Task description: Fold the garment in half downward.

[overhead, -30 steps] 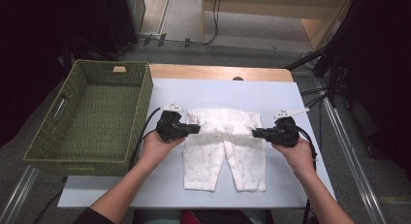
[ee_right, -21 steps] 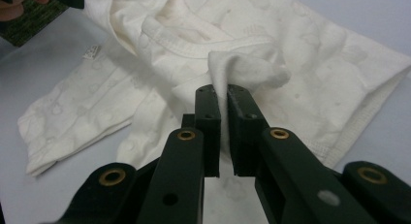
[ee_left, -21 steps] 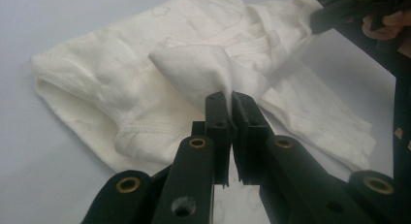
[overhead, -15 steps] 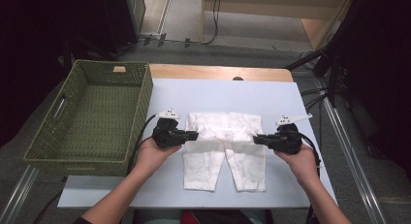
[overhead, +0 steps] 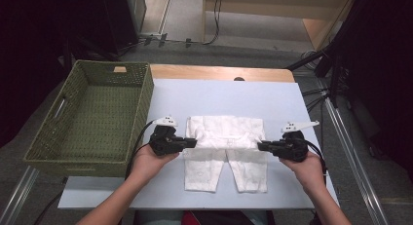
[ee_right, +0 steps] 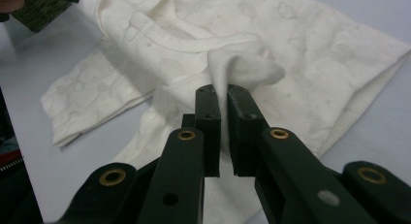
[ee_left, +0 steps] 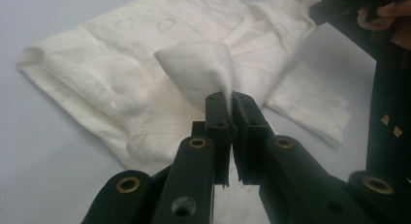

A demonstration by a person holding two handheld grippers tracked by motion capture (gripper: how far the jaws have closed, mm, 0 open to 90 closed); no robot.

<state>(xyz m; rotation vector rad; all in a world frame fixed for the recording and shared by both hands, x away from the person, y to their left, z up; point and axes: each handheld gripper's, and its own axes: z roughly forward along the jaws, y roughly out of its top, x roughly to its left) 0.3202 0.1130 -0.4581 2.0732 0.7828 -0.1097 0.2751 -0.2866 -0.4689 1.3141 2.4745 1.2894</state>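
Left claw [ee_left: 228,105]: I have its two black jaws pressed together on a pinch of cloth at one side of the small white cotton baby trousers [overhead: 225,149]; a soft peak of fabric stands up out of the pinch.
Right claw [ee_right: 224,100]: likewise clamped on a fold of the same garment at the opposite side, near the ribbed waistband, with a little tuft bulging above the jaws.
Seen from above: my left claw [overhead: 191,143] and right claw [overhead: 262,146] face each other across the garment, each nipping its outer edge about where the legs begin.
Where the garment lies: flat on the pale blue sheet of the counter [overhead: 219,96], waist away from me, both legs pointing towards me, middle of the counter.
How it should handle: I judge it very light, limp and thin; it will sag and drape between the two pinches, not hold a shape. Not fragile, not slippery against the pads, though a shallow bite could slide off.
Where to hold: the side seams or the thicker waistband hem give the surest grip; I would keep a full fold in each claw and keep both at matching height so the cloth stays taut.
Nearby: an olive-green woven rectangular basket [overhead: 146,101] sits just beside the garment on my left, apart from it.
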